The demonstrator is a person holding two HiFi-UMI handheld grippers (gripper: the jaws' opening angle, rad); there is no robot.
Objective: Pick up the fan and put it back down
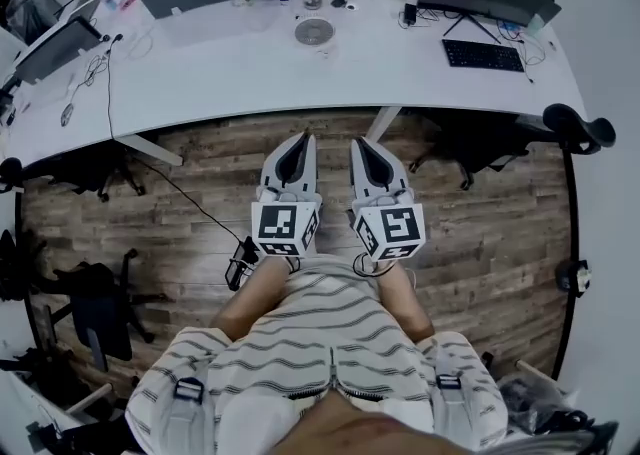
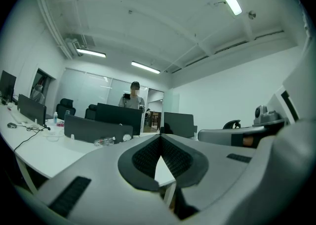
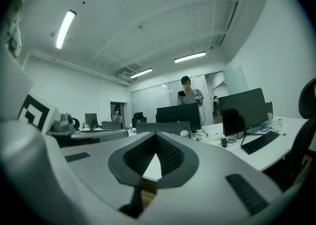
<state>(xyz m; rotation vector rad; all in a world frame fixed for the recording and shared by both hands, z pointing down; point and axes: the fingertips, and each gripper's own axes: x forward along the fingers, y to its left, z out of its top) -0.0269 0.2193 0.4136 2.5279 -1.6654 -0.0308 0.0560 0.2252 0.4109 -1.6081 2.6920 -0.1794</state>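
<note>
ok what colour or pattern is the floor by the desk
Brown wooden plank floor, mixed light and dark boards; clearest in the head view.

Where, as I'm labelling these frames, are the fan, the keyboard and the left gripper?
fan (image 1: pixel 314 32): head view, centre of its round face.
keyboard (image 1: pixel 483 54): head view, middle of its keys.
left gripper (image 1: pixel 303 139): head view, where its shut tips meet.

Left gripper (image 1: pixel 303 139) and right gripper (image 1: pixel 357 143) hover at centre; the fan (image 1: pixel 314 32) sits on the desk (image 1: pixel 230 68) at twelve o'clock.
</note>
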